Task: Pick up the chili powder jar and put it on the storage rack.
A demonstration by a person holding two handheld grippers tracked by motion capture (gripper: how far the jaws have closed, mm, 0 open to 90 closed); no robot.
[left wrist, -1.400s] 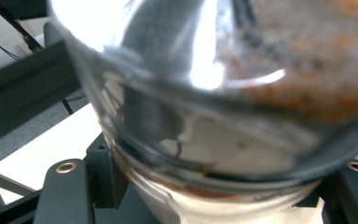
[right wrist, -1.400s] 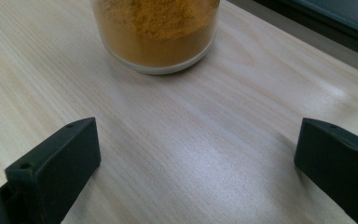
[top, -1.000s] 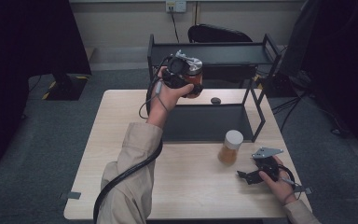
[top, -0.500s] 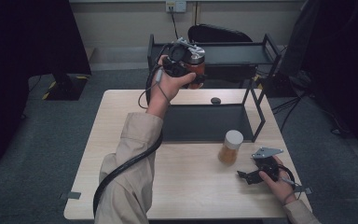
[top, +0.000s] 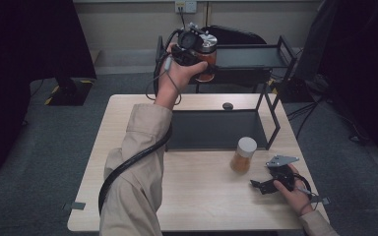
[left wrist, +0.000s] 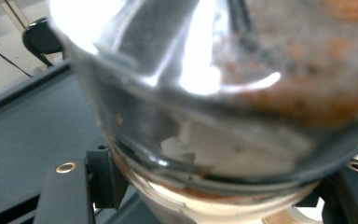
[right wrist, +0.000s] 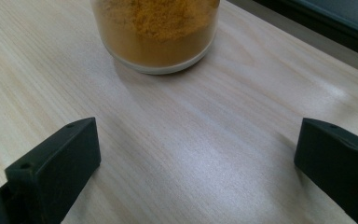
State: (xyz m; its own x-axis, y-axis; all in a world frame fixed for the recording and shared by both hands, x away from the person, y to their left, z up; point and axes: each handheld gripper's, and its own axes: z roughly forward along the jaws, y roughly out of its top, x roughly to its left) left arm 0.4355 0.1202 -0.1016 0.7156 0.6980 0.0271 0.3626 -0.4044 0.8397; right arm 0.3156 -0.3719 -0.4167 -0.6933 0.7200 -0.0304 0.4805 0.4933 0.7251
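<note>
Above the far edge of the tabletop, a jar of reddish-brown powder is held clenched in the fingers of the left gripper, level with the upper shelf of the black rack. In the left gripper view the glass of the jar is pressed close to the lens, with the dark shelf surface just behind it. Compared with a second ago, the jar has been lifted higher and carried further towards the shelf — so the placing step is judged close, though the jar is not yet set down. The right gripper is kept resting on the tabletop, its fingers spread wide and empty — unchanged from the earlier frames. A second jar of orange powder is left standing just ahead of it, untouched.
</note>
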